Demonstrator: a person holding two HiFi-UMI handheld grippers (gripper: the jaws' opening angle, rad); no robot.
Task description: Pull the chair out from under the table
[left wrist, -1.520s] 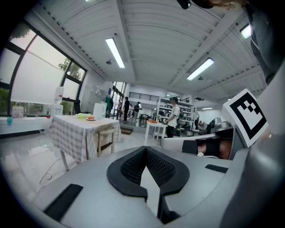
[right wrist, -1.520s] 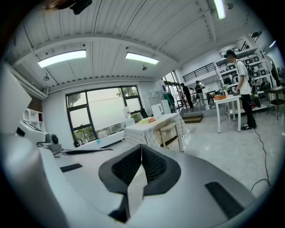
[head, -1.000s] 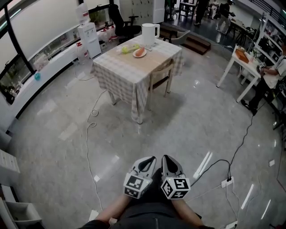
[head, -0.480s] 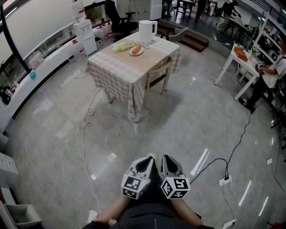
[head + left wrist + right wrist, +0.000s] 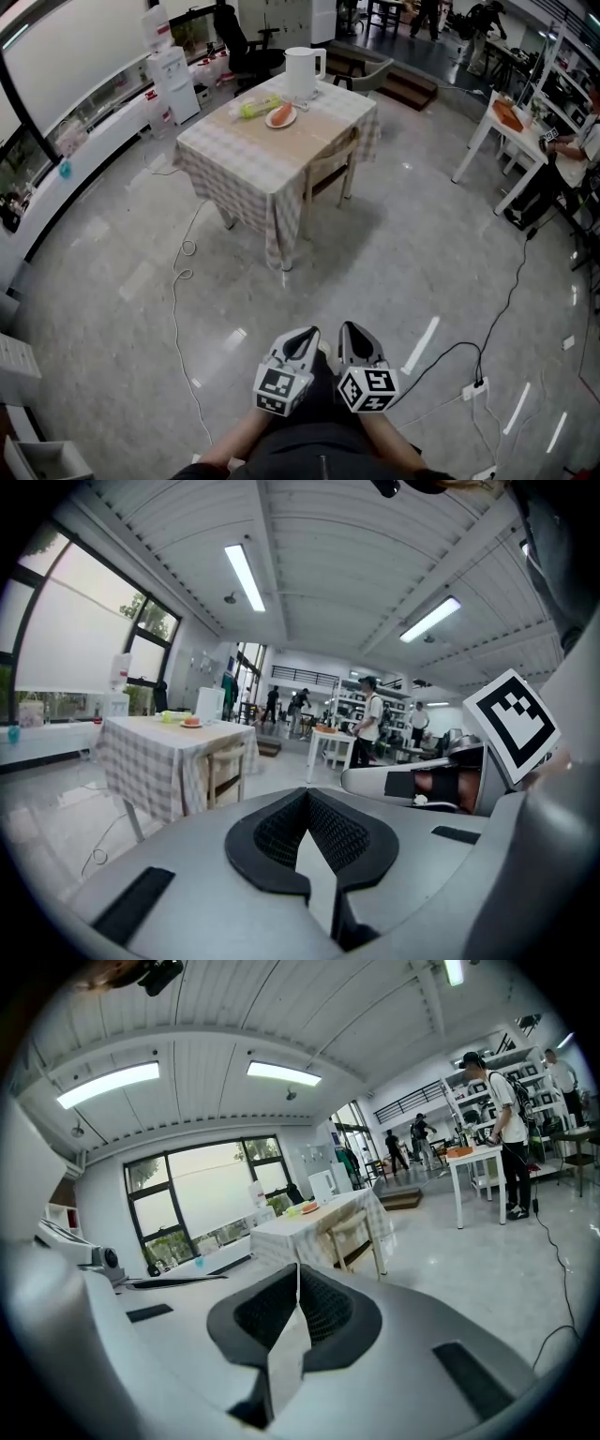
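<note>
Approach phase; not yet at the chair [image 5: 331, 161]. Against the head view of one second ago: nearer to the table [image 5: 246, 141], with the checked tablecloth [image 5: 217, 173] and the chair back drawn slightly larger. Read as walking toward the target, with no contact so far.

Carrying left gripper [image 5: 304, 336] and right gripper [image 5: 352, 330] low in front of the body, side by side, pointing toward the table. Same pose as in both earlier frames. In the left gripper view: jaws pressed together, nothing between. In the right gripper view: likewise closed and empty.

Locating the chair at the right-hand side of the table as seen from the head view: wooden, seat pushed in under the cloth, backrest upright just beside the table edge. Still fully tucked in. Well apart from both grippers.

On the tabletop: white kettle [image 5: 303, 73] at the far end, plate of food [image 5: 280, 115] near it. Also noting a white cable [image 5: 178, 281] trailing over the floor [image 5: 403, 253] left of the table, off the direct line to the chair.

Meaning for the task: none of the pull done. Next, by estimate: close the remaining gap, open the jaws, take the backrest's top rail, draw back away from the table. Risk to watch: dragging the hanging cloth along with the chair back.
</note>
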